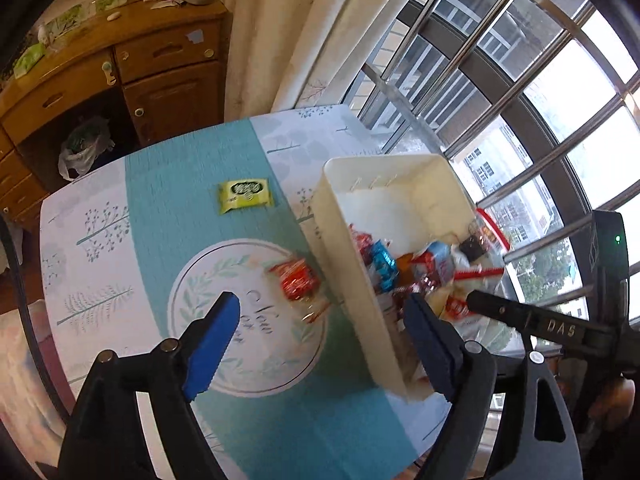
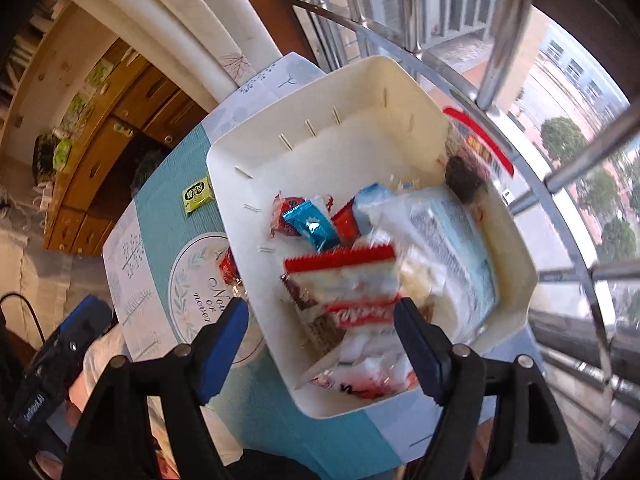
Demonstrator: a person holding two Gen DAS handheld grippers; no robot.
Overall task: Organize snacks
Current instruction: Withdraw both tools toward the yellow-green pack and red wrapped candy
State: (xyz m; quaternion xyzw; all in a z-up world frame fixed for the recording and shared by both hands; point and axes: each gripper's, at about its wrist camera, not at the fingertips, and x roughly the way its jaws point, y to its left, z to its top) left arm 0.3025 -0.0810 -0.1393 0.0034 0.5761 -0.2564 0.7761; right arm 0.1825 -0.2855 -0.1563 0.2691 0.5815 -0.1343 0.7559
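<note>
Right hand-held gripper jaws apart, empty; red-white snack packet lies between its fingertips at frame centre, inside the white bin; left hand-held gripper likewise spread.

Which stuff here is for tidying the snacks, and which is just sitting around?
For the job:
- white bin
- snacks piled in the bin
- red snack on the table
- yellow-green packet on the table
- left gripper and right gripper, both open

Just lying about:
- wooden cabinet
- plastic bag
- curtain
- patterned tablecloth
</note>
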